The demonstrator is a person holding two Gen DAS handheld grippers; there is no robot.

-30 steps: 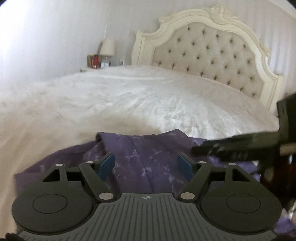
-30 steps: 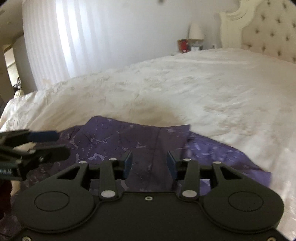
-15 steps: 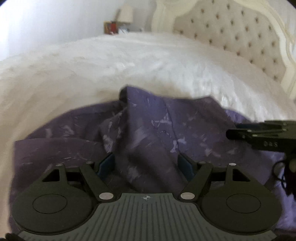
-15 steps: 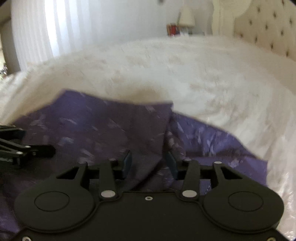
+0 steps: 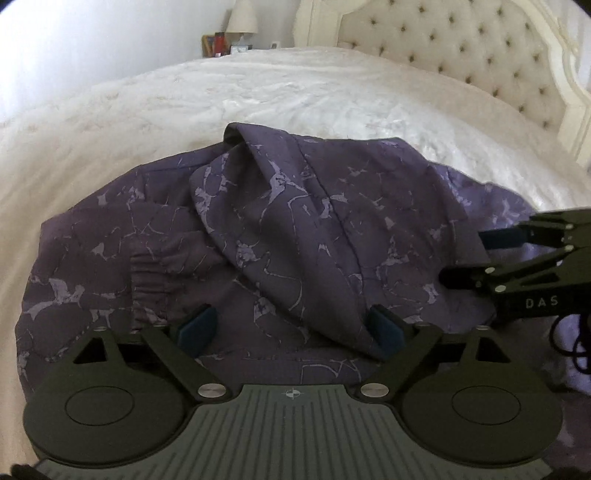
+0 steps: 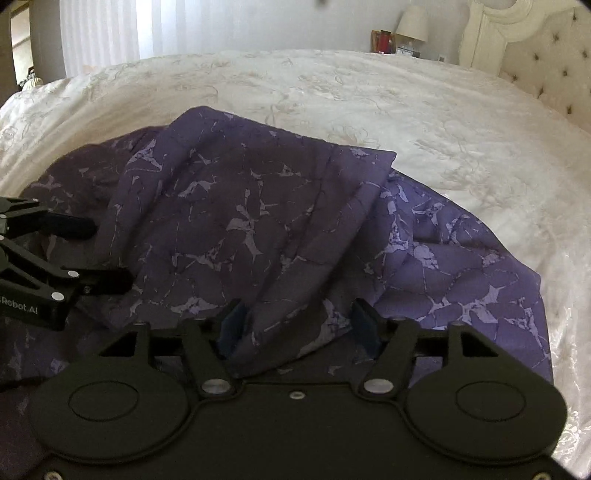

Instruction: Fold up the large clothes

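A large purple garment (image 5: 295, 221) with a pale marbled print lies rumpled on the white bedspread (image 5: 258, 92), one layer folded over another. My left gripper (image 5: 291, 328) hovers low over its near edge. Its jaws are opening wide, and the cloth lies under and between the blue pads (image 5: 195, 328) without being pinched. My right gripper (image 6: 298, 326) is over the same garment (image 6: 240, 221). Its jaws are opening too, and a loose fold runs between them, close to the left pad. Each gripper shows in the other's view: the right gripper (image 5: 463, 256) and the left gripper (image 6: 110, 253).
A tufted cream headboard (image 5: 461, 55) stands at the far right of the bed. A lamp (image 5: 242, 16) and small items sit on a nightstand beyond the bed. White curtains (image 6: 110, 29) hang at the far left. The bedspread (image 6: 369, 92) stretches beyond the garment.
Both grippers have tipped down and sunk toward the garment, which now fills more of each view. Both pairs of jaws stand wider apart than before.
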